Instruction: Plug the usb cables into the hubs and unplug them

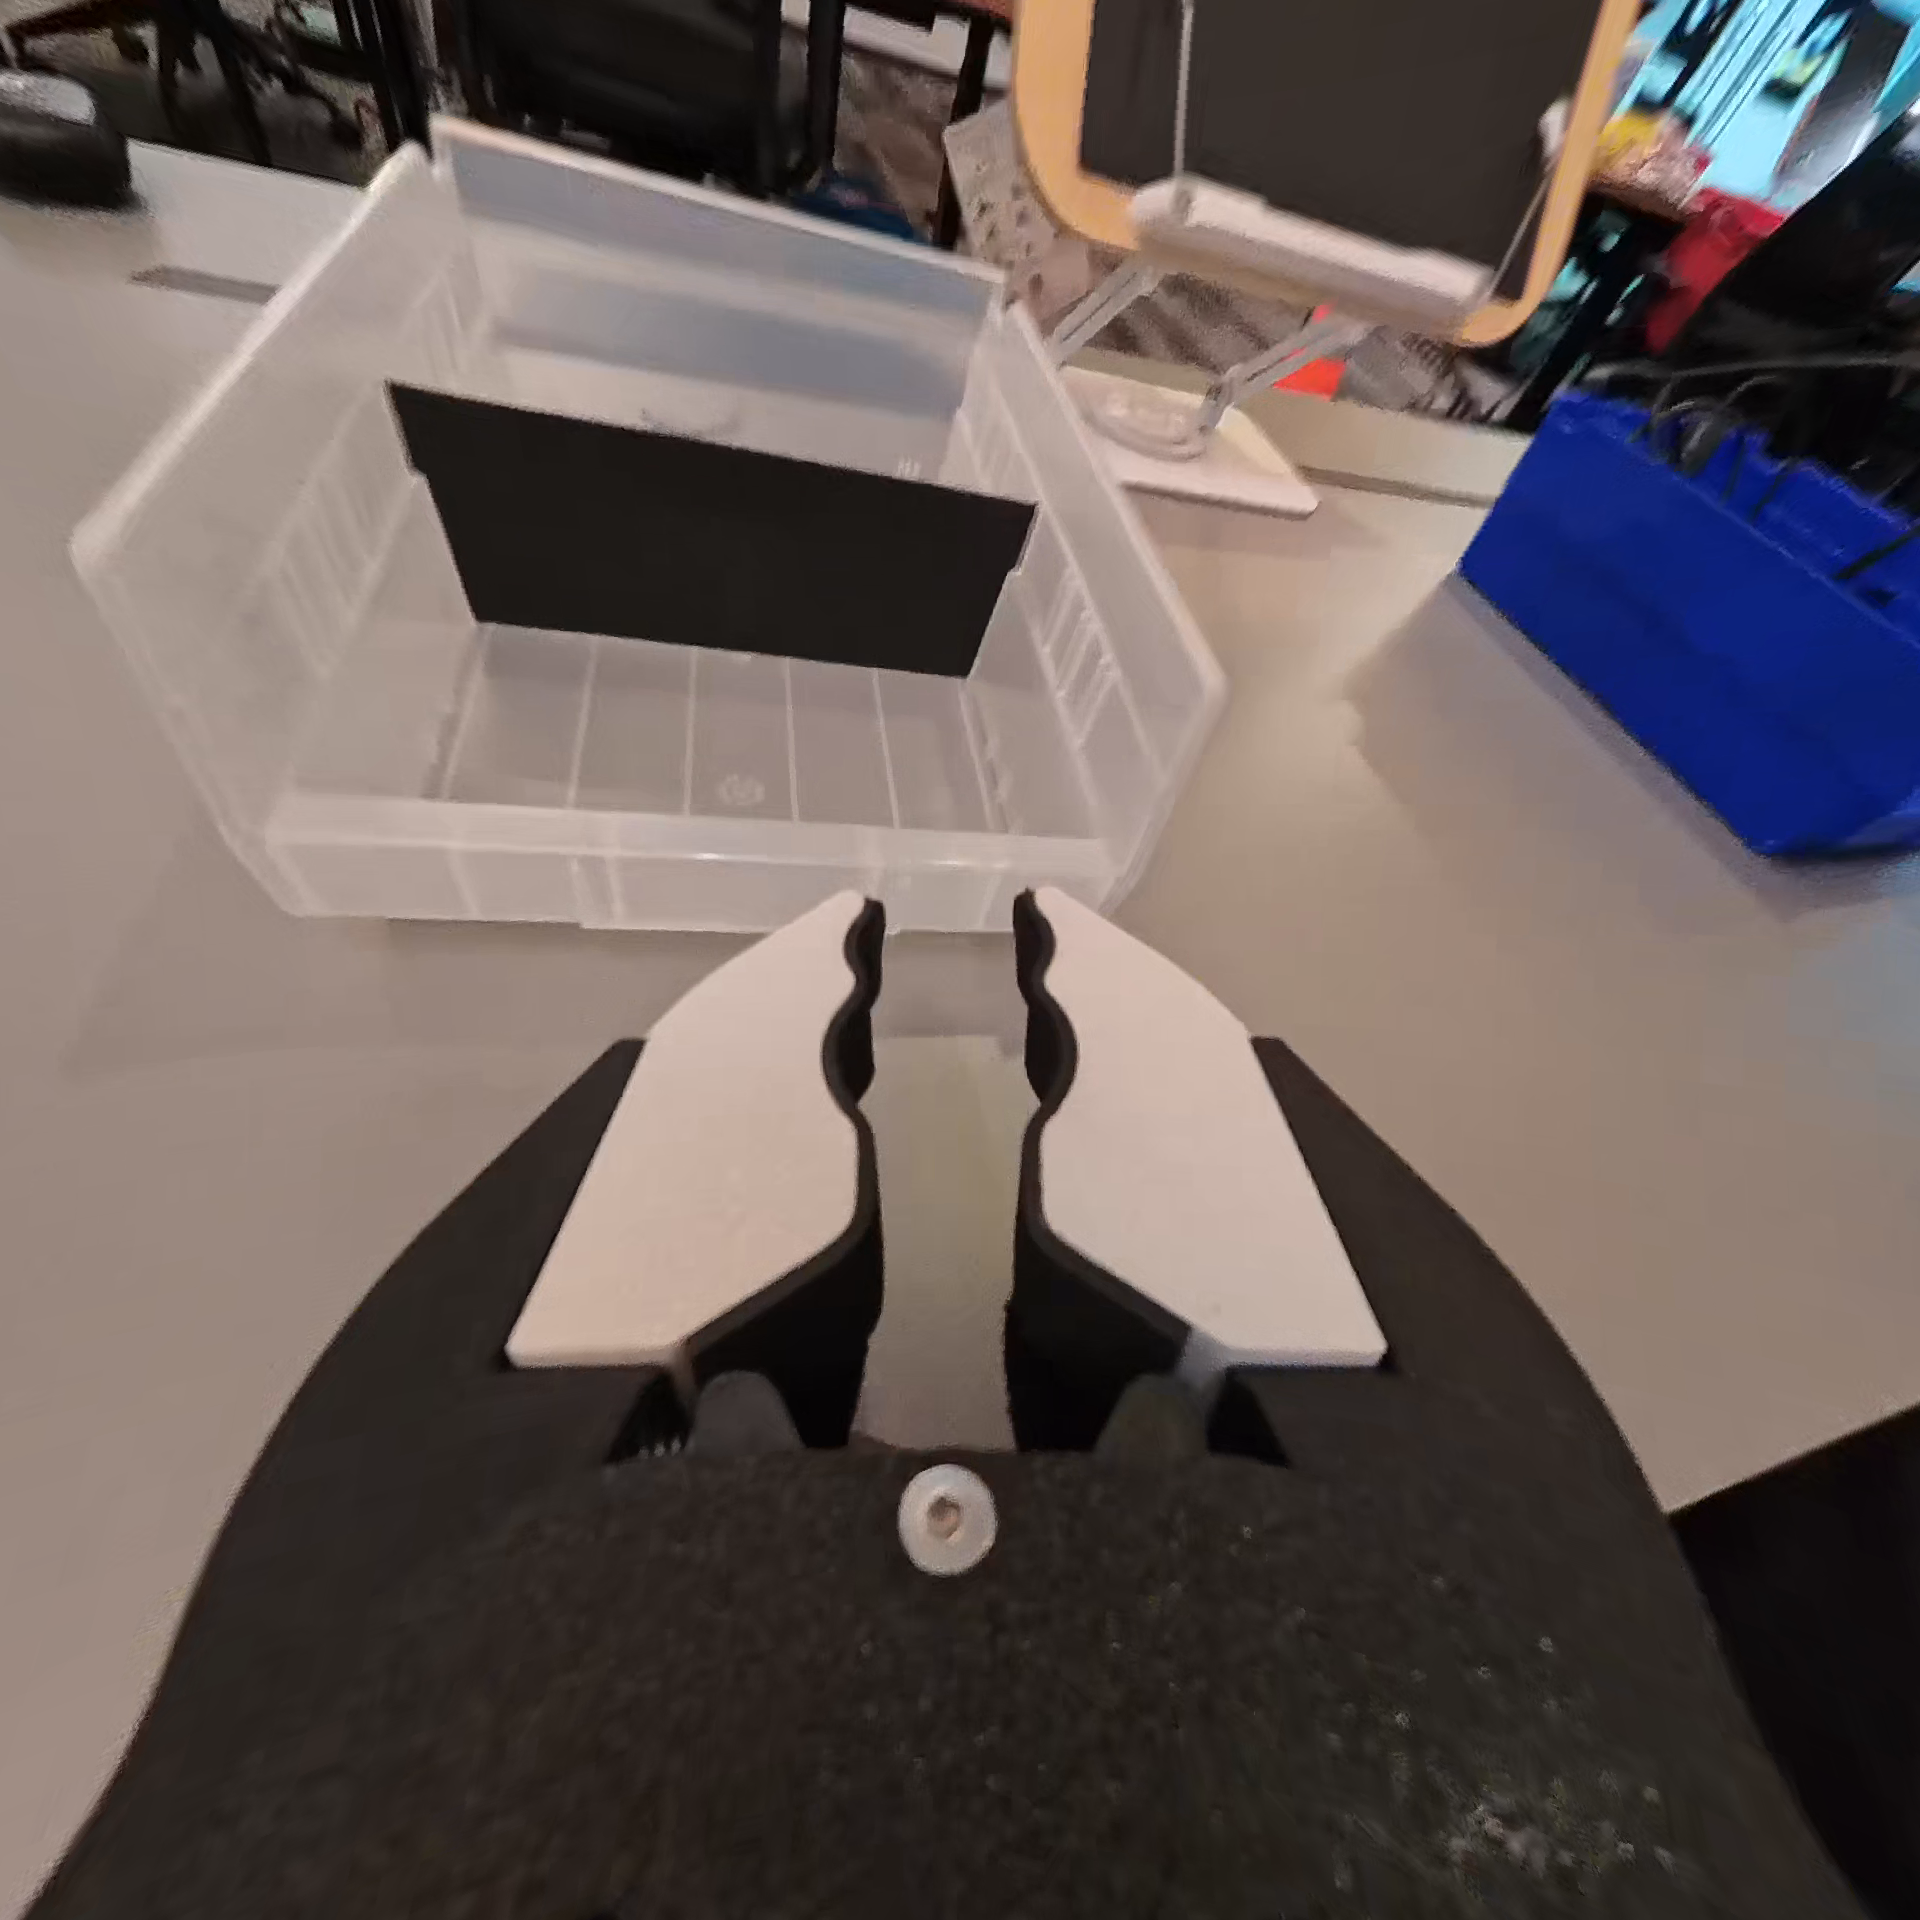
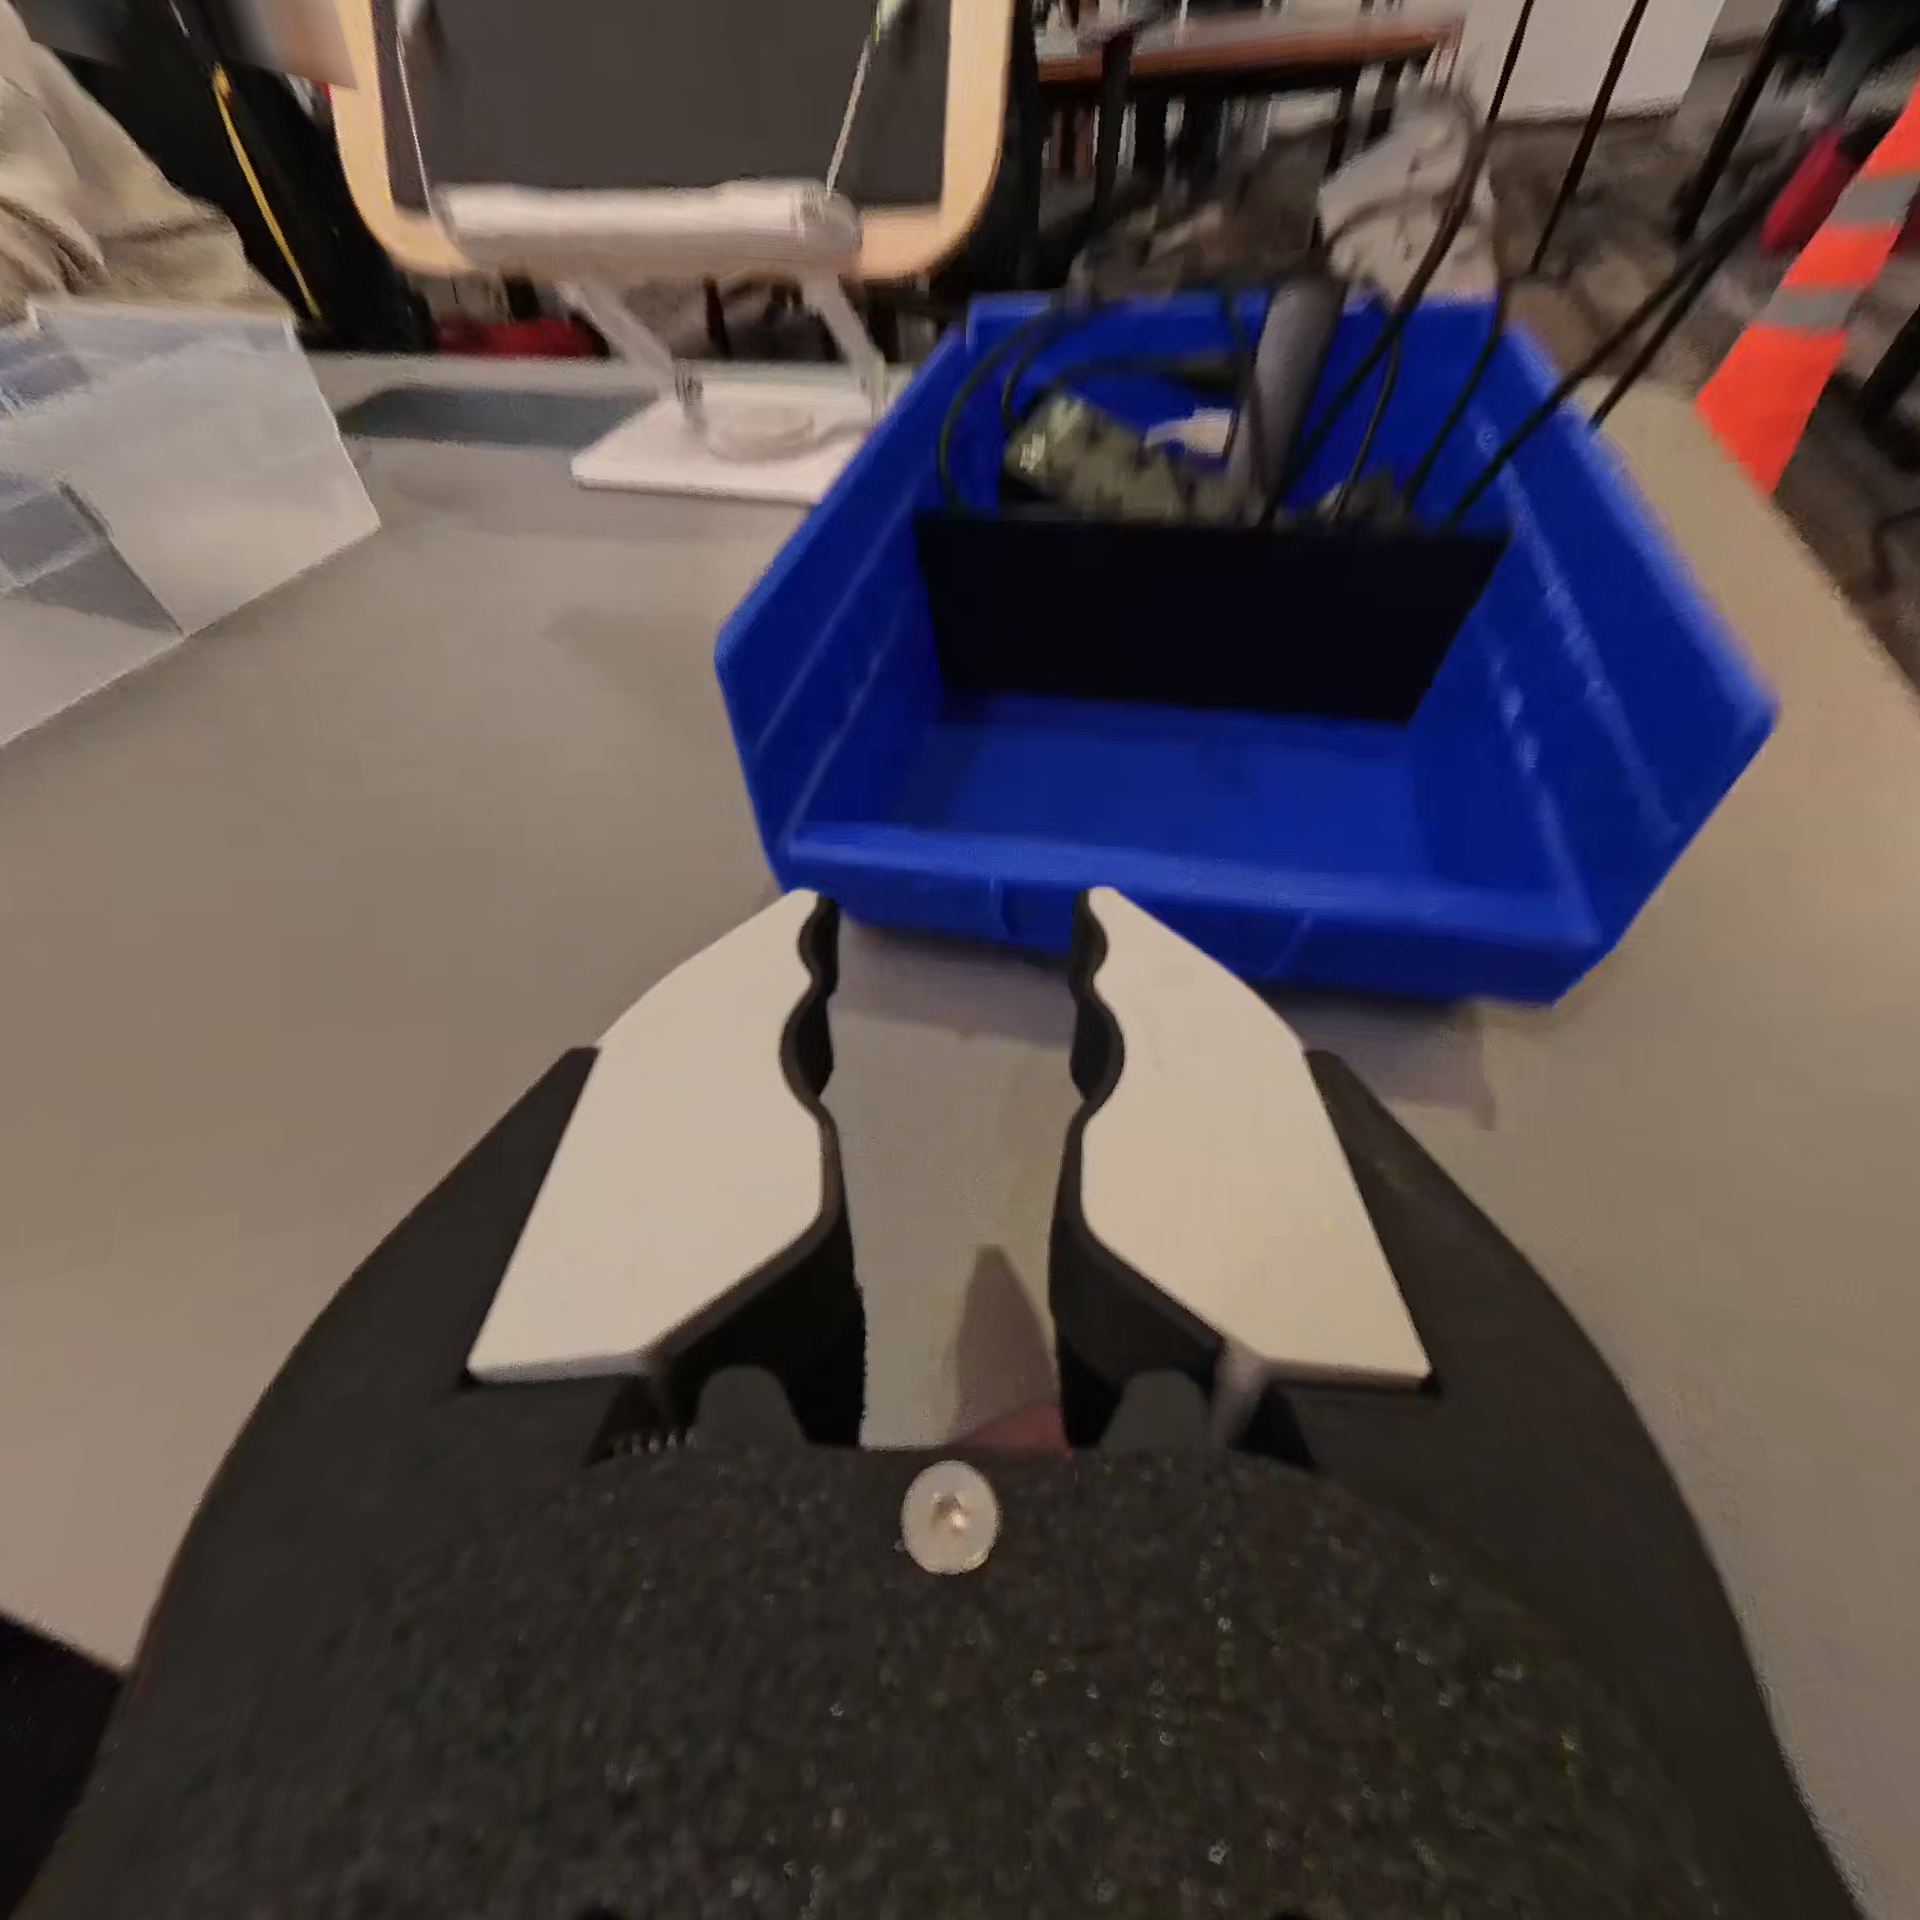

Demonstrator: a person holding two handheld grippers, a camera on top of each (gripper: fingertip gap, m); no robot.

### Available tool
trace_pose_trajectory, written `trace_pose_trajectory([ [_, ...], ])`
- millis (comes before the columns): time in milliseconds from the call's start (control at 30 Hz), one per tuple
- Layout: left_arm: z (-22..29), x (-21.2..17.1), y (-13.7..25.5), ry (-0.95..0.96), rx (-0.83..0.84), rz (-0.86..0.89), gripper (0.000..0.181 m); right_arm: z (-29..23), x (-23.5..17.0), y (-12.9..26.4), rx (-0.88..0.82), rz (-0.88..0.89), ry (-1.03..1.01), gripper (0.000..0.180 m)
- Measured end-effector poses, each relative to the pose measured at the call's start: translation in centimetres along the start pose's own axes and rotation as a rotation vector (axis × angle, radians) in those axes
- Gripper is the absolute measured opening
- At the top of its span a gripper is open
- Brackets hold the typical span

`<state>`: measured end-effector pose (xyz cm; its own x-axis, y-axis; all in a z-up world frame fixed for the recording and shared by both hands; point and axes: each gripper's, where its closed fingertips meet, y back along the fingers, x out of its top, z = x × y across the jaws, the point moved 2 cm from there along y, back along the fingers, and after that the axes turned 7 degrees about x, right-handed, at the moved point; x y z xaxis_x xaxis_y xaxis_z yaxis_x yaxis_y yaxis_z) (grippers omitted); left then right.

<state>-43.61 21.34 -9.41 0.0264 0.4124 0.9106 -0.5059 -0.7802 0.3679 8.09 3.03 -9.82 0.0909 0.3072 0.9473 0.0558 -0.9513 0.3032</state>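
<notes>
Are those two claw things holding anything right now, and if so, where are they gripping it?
Nothing is held. The left gripper and the right gripper are both open, with only bare table showing between their fingers.

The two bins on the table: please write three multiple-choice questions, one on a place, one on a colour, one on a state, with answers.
1. Where do the black cables lie in the blue bin?
A. in front of the divider
B. behind the divider
C. outside it

2. What colour is the divider in the clear bin?
A. black
B. white
C. red

3. How is the right gripper?
A. shut on a cable
B. shut, empty
C. open, empty

Answers: 1 B, the cables drop behind the dark panel; 2 A, the panel is black; 3 C, bare table shows between its fingers.
</notes>
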Motion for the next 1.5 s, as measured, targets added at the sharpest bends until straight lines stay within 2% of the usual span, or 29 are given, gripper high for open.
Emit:
trace_pose_trajectory([
  [67,-1.1,-0.7,-0.5,-0.061,0.067,-0.043,0.028,0.2,-0.9,0.2,-0.031,-0.051,-0.013,0.048],
  [133,-2.0,-1.0,-1.0,-0.129,0.132,-0.064,0.028,0.6,-0.7,0.2,-0.039,-0.027,-0.031,0.045],
  [267,-2.8,-1.5,-1.8,-0.107,0.177,-0.100,0.028,1.1,-2.0,-0.6,-0.025,-0.054,-0.088,0.044],
  [1100,-1.7,-2.5,-2.1,-0.075,0.123,-0.144,0.027,2.2,-2.8,-0.7,-0.070,-0.089,-0.044,0.038],
  [1133,-1.6,-2.5,-2.2,-0.075,0.116,-0.145,0.027,2.2,-2.8,-0.7,-0.077,-0.091,-0.032,0.038],
  [1200,-1.0,-2.6,-2.4,-0.081,0.096,-0.145,0.027,1.7,-2.3,-0.9,-0.133,-0.132,0.136,0.043],
  [1300,1.4,-2.0,-2.5,-0.093,0.006,-0.097,0.027,-3.0,0.0,-3.7,-0.105,-0.097,0.328,0.053],
  [1400,5.0,-1.3,-2.6,-0.152,-0.105,-0.027,0.034,-4.7,0.9,-7.7,-0.061,-0.111,0.250,0.069],
  [1500,8.5,-1.4,-2.7,-0.267,-0.160,0.016,0.039,-4.4,0.2,-10.9,-0.017,-0.185,0.155,0.070],
])
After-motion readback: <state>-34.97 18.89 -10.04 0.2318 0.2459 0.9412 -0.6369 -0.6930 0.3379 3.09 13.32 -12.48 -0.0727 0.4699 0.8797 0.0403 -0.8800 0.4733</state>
